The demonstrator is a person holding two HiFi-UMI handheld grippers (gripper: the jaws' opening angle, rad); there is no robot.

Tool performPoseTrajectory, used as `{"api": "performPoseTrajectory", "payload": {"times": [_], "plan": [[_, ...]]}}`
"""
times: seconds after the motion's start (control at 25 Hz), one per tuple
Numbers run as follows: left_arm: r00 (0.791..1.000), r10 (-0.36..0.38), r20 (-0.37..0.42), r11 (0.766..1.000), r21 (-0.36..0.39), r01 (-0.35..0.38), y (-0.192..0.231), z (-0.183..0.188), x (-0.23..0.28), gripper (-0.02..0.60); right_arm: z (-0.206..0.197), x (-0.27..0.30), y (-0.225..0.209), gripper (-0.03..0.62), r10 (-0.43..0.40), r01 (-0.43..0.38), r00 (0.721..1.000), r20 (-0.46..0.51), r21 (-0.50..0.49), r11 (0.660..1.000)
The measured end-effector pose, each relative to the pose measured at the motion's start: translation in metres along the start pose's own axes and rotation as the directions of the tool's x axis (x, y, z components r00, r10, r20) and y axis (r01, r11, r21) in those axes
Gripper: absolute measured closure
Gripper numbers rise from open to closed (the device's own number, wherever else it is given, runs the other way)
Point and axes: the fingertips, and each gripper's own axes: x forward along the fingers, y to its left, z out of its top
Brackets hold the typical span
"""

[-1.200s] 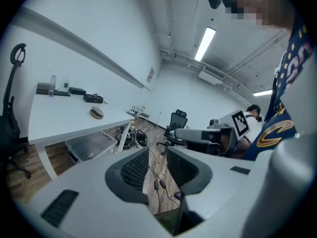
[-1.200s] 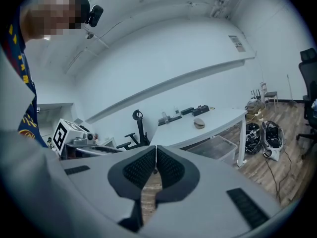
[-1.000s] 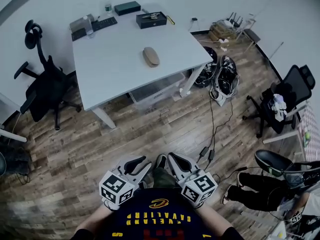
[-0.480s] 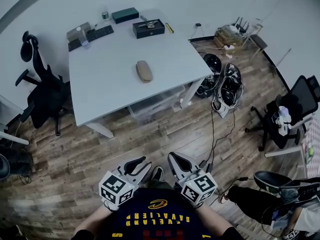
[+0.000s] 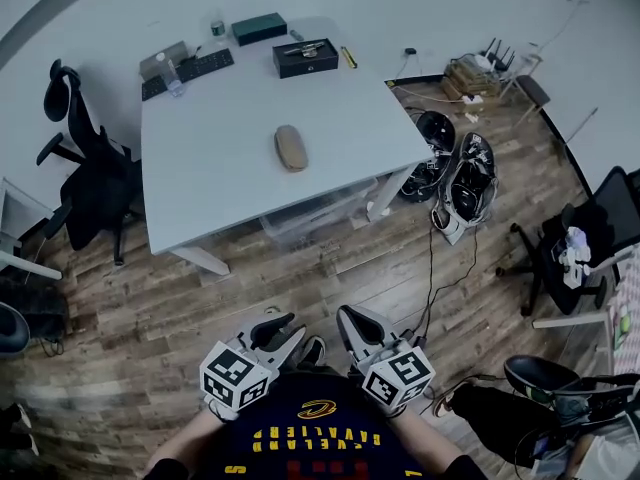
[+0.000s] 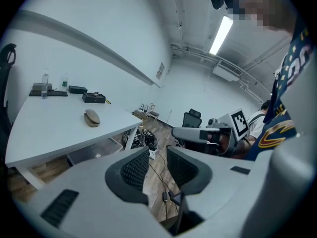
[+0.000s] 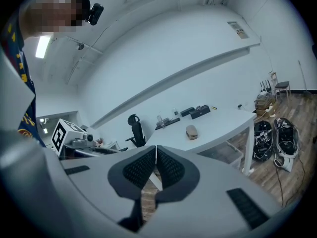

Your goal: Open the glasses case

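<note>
The glasses case (image 5: pixel 291 148) is a tan oval, lying closed near the middle of the white table (image 5: pixel 220 178). It also shows far off as the case (image 6: pixel 91 118) in the left gripper view and as the case (image 7: pixel 191 131) in the right gripper view. Both grippers are held low in front of the person's chest, far short of the table, over the wooden floor. My left gripper (image 5: pixel 283 326) (image 6: pixel 157 155) stands open, a narrow gap between its pads and nothing in it. My right gripper (image 5: pixel 352 320) (image 7: pixel 155 148) is shut, pads touching, empty.
At the table's far edge lie a black box (image 5: pixel 305 58), a dark green box (image 5: pixel 259 29), a keyboard (image 5: pixel 190 68) and a bottle (image 5: pixel 176 78). A black office chair (image 5: pixel 85 168) stands left. Bags (image 5: pixel 460 168) and cables lie right of the table; a plastic bin (image 5: pixel 310 203) sits beneath it.
The table and the case have slid lower in the head view, nearer to me. Both grippers keep their places before the chest, their jaws unchanged.
</note>
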Motion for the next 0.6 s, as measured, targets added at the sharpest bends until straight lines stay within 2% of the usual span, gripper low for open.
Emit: {"api": "performPoseTrajectory", "payload": {"times": [0.24, 0.6], "plan": [[1.000, 0.009, -0.003, 0.999, -0.039, -0.009, 0.025, 0.003, 0.012, 0.457, 0.002, 0.021, -0.015, 0.574, -0.001, 0.001, 1.000, -0.019, 0.005, 1.000], [0.999, -0.042, -0.004, 0.999, -0.033, 0.042, 0.065, 0.037, 0.052, 0.457, 0.029, 0.063, -0.052, 0.574, -0.046, 0.046, 0.999, -0.027, -0.004, 0.999]]}}
